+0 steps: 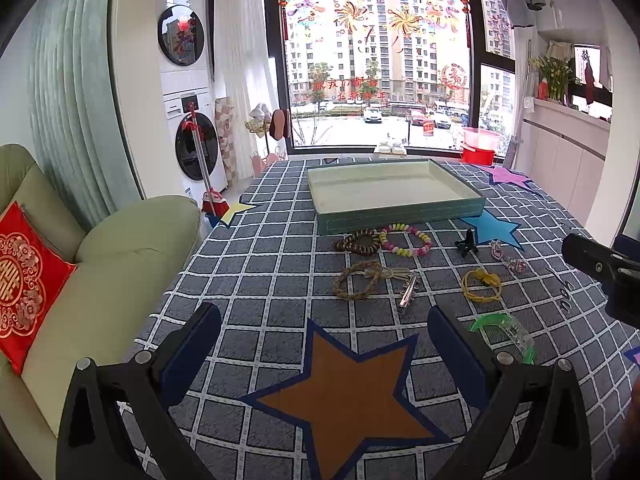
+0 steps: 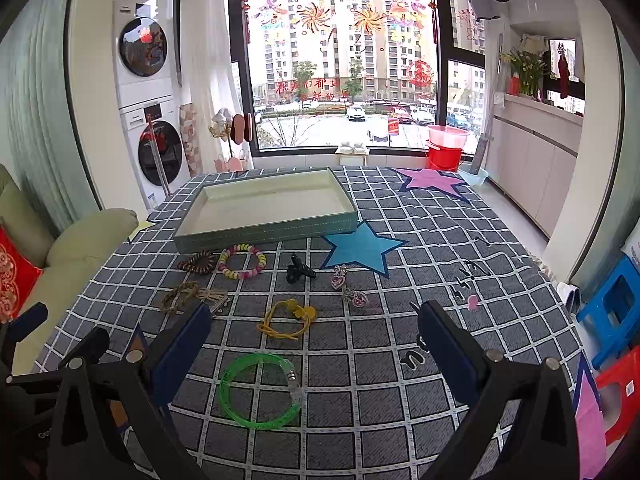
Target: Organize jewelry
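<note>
A shallow green tray (image 1: pixel 400 216) (image 2: pixel 264 230) with a pale inside lies at the far side of the checked cloth. In front of it lie a brown coil band (image 1: pixel 357 242) (image 2: pixel 197 263), a pastel bead bracelet (image 1: pixel 406 240) (image 2: pixel 242 261), a braided rope bracelet (image 1: pixel 358 280) (image 2: pixel 182 296), a metal clip (image 1: pixel 408 294), a black claw clip (image 1: pixel 466 242) (image 2: pixel 298 272), pink gem pieces (image 1: pixel 508 258) (image 2: pixel 350 286), a yellow hair tie (image 1: pixel 482 285) (image 2: pixel 286 318) and a green bangle (image 1: pixel 504 336) (image 2: pixel 260 390). My left gripper (image 1: pixel 324 338) and right gripper (image 2: pixel 314 346) hang open above the cloth, holding nothing.
A pale green sofa (image 1: pixel 100 264) with a red cushion (image 1: pixel 24 284) stands left of the table. Blue (image 2: pixel 612 312) and red (image 2: pixel 620 396) plastic stools stand at the right. Star patches (image 1: pixel 340 392) (image 2: pixel 360 246) mark the cloth. The right gripper's arm (image 1: pixel 604 268) juts in at the right edge.
</note>
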A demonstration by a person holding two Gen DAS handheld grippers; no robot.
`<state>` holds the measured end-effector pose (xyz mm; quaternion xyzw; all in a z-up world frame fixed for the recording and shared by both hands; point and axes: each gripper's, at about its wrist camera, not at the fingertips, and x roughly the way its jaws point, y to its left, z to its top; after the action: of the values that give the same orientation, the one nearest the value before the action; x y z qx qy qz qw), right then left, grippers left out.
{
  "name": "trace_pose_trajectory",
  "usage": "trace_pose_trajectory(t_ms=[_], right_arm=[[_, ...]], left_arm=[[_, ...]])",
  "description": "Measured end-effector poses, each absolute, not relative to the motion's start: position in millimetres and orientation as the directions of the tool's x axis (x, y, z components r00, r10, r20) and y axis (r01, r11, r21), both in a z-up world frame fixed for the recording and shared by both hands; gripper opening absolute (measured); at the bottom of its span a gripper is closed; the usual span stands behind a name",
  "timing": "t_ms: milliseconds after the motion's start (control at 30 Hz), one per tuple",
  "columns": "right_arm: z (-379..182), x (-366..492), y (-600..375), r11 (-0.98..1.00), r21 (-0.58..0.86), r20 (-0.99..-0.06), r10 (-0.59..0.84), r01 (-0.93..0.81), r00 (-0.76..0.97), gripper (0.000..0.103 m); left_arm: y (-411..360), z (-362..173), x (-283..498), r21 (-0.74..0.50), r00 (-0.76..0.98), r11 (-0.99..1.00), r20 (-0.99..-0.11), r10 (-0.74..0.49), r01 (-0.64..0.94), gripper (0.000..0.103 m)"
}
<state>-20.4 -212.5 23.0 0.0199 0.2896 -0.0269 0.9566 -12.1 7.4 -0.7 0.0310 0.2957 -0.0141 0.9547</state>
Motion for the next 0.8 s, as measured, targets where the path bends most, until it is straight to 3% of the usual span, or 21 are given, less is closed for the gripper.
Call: trace_pose_trajectory(t_ms=[800], right_arm=[[28.2,-20.8,-204.8,0.998,0.024,-0.541,-0.037,0.059,0.840,0.103]], left_arm=[[8.6,0.8,-12.7,0.039,0.827,0.998,-0.562,-0.011,0.039,0.103]])
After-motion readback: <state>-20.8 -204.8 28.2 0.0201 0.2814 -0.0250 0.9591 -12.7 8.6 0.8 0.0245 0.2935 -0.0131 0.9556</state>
